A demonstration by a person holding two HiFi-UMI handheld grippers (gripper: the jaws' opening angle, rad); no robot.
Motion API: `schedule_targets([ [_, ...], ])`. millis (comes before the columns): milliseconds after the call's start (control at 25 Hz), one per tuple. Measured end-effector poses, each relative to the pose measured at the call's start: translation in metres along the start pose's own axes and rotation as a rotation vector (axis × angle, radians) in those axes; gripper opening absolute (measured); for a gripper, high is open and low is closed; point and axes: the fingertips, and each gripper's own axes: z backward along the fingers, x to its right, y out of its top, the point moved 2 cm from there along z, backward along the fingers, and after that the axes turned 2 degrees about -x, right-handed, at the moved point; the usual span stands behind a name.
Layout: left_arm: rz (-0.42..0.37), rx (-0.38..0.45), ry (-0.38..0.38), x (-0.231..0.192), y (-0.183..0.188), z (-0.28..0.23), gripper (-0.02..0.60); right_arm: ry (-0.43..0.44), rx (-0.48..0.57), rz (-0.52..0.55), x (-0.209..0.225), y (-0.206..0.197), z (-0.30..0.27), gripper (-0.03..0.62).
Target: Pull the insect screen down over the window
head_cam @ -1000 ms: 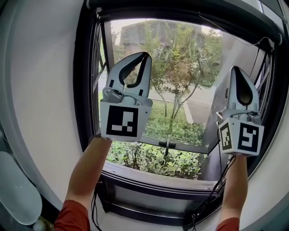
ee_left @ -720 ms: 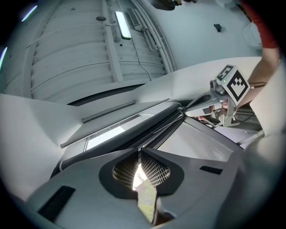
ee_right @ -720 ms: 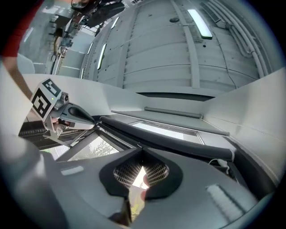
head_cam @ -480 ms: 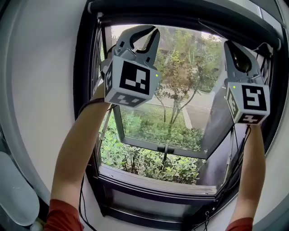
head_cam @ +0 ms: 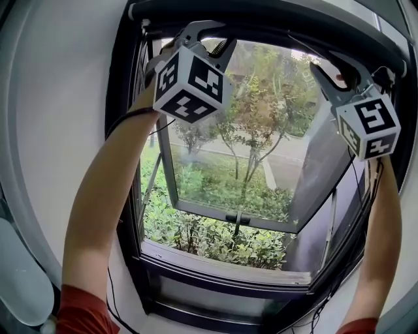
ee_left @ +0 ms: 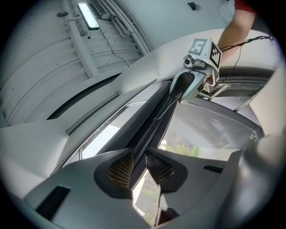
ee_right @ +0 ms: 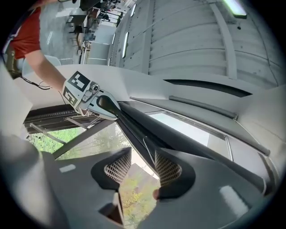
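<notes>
Reaching the left gripper [head_cam: 206,32] and right gripper [head_cam: 333,68] up to the insect screen bar [head_cam: 281,23] atop the window [head_cam: 168,169], head view. Straddling that bar [ee_left: 154,120], left gripper view: jaws just opening, unclamped. Straddling it [ee_right: 134,129] likewise, right gripper view: jaws just opening, loose.

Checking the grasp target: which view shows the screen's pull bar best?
Left gripper view: the pull bar runs lengthwise, close up. Right gripper view is similar; the head view loses it against the dark frame.
</notes>
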Motion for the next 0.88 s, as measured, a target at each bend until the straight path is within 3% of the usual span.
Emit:
schedule_targets([
  [160,-0.054,0.0,-0.071,0.003,-0.001,-0.008,0.092,0.034,-0.036,0.058,0.004,0.004,-0.007,0.205],
  [320,-0.073,-0.021,-0.136,0.004,-0.002,-0.016,0.101,0.164,-0.161,0.091,0.0,-0.009,-0.015,0.268],
  [720,-0.099,-0.085,-0.197,-0.005,-0.012,-0.031,0.115,0.181,-0.211,0.136,0.007,-0.003,-0.026,0.284],
  [880,-0.109,-0.071,-0.191,-0.007,-0.018,-0.034,0.114,0.19,-0.209,0.128,0.008,0.0,-0.032,0.284],
])
